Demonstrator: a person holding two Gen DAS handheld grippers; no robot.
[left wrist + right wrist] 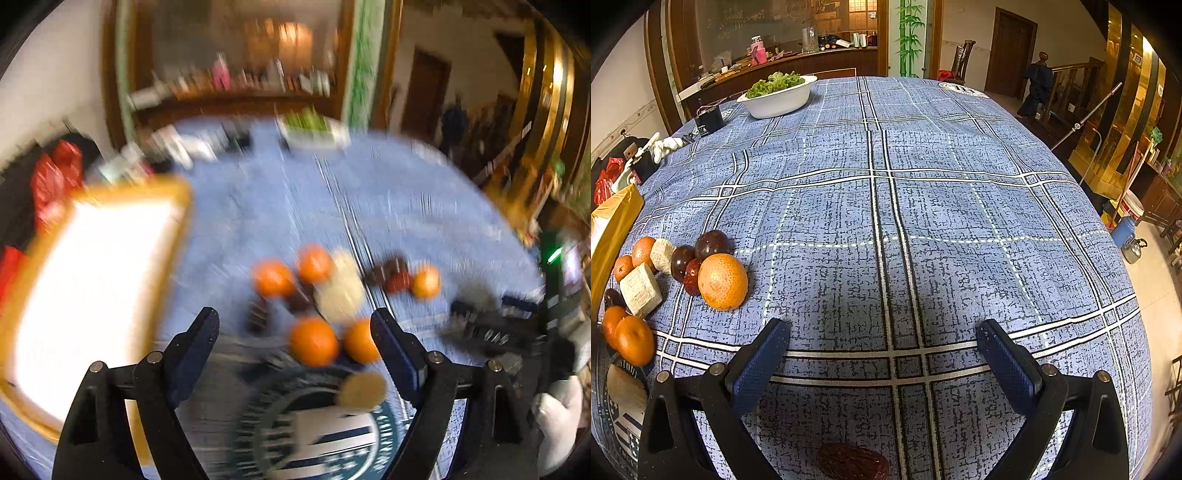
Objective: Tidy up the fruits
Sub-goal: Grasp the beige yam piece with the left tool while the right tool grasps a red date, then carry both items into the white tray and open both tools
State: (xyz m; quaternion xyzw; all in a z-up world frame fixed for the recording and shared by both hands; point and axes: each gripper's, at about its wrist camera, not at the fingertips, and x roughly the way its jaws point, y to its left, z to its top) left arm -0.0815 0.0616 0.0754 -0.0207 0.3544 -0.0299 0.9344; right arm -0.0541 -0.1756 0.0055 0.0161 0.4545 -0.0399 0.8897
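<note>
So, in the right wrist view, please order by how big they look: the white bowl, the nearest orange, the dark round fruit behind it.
1. White bowl, though farthest away.
2. Orange.
3. Dark round fruit.

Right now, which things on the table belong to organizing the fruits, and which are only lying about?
Belong to the job:
- round orange citrus fruits
- dark purple round fruits
- wrinkled red date
- pale beige cut chunks
- yellow-rimmed white tray

Lying about:
- white bowl of green lettuce
- small black box
</note>
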